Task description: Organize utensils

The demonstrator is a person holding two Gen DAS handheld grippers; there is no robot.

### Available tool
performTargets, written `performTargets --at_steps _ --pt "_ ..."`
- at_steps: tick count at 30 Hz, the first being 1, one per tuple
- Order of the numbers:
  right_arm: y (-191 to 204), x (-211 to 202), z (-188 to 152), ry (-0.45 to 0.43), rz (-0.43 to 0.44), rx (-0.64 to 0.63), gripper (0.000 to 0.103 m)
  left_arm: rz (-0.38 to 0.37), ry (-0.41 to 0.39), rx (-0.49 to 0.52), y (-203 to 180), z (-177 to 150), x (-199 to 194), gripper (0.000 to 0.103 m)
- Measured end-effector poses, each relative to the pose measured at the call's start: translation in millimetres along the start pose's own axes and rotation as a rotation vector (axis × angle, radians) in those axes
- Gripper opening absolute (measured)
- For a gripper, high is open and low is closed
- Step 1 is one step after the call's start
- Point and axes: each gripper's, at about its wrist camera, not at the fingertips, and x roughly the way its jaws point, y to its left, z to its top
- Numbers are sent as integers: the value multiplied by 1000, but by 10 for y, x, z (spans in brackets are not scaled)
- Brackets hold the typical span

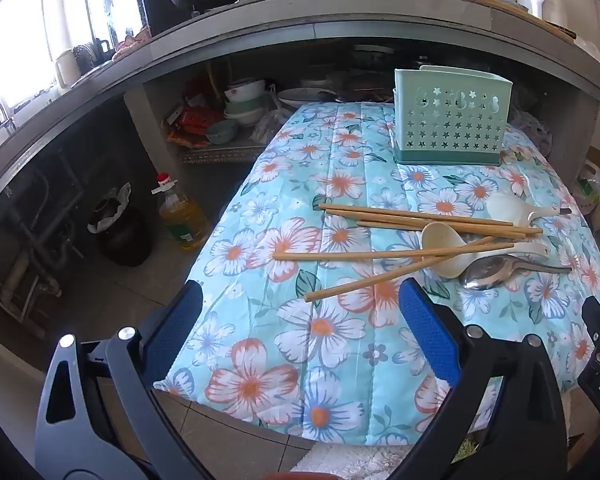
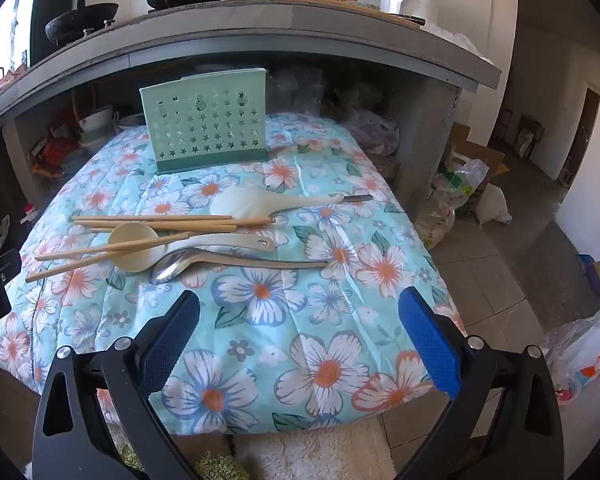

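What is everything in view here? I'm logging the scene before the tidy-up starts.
Utensil holder: one, mint green, far end of cloth, upright.
Chopsticks: at least five, wooden, mid-cloth, crossing.
Ladle: one, cream, under two chopsticks.
Rice paddle: one, white, behind chopsticks.
Spoon: one, steel, nearest the grippers.
Cloth: one, light blue floral, covering the table.
Left gripper: black, blue pads, open, empty.
Right gripper: same, open, empty.
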Motion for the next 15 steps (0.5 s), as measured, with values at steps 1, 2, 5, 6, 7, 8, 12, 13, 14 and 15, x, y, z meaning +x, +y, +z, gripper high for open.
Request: performTargets --at_steps 1,2,5,6,7,8,12,13,14,15 --pt "3 -1 0 -1 -2 -3 97 -1 -2 -1 1 0 -1 94" --pt "2 -2 -1 -3 -2 -3 97 -2 1 -2 1 1 3 94" --pt "4 -3 -1 -3 -2 -2 97 -3 7 -6 3 -3 8 94" --pt "4 -4 -3 -3 -2 -1 97 -3 11 -8 3 -4 10 95" --pt "6 -5 -4 -3 -2 0 97 -4 13 -9 2 -6 11 95" --pt "8 -6 -6 -2 -2 0 97 -4 15 -9 0 -8 9 94" --pt "1 5 -4 2 3 1 97 -5 19 -9 -19 -14 -7 95" --pt "2 4 -4 2 2 1 97 -6 20 -9 -24 -15 -11 95" --pt "2 3 -4 2 2 1 97 -9 18 -12 30 -3 48 94" --pt "2 3 -3 2 2 1 97 -7 17 -12 26 -11 58 94"
